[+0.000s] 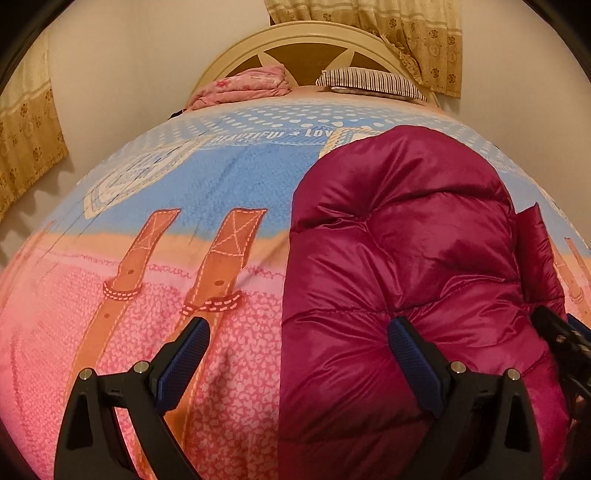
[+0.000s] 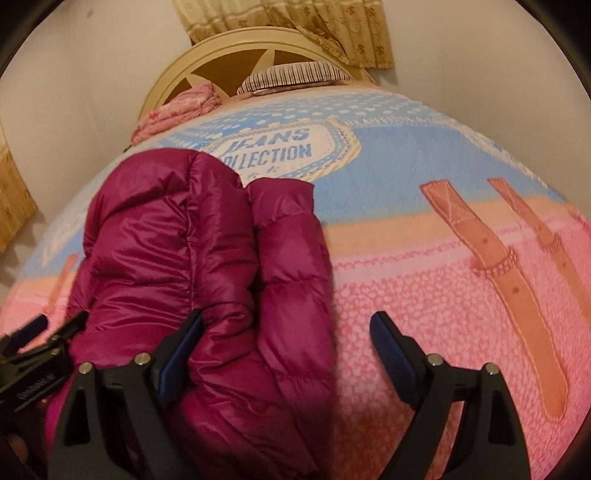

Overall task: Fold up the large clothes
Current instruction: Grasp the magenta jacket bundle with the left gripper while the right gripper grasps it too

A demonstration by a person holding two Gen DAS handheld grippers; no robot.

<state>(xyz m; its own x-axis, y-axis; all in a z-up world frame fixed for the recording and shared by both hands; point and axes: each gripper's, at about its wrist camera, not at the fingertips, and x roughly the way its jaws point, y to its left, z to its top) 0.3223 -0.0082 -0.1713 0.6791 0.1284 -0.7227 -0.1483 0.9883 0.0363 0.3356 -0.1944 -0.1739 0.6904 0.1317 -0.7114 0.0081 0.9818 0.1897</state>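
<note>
pink-and-blue blanket (image 1: 155,302) covers the bed, magenta puffer jacket (image 1: 406,258) folded on it, both grippers' jaws apart.

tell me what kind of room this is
Most likely a bedroom: a bed with a printed blanket and arched headboard, a striped pillow, and curtains behind.
</note>
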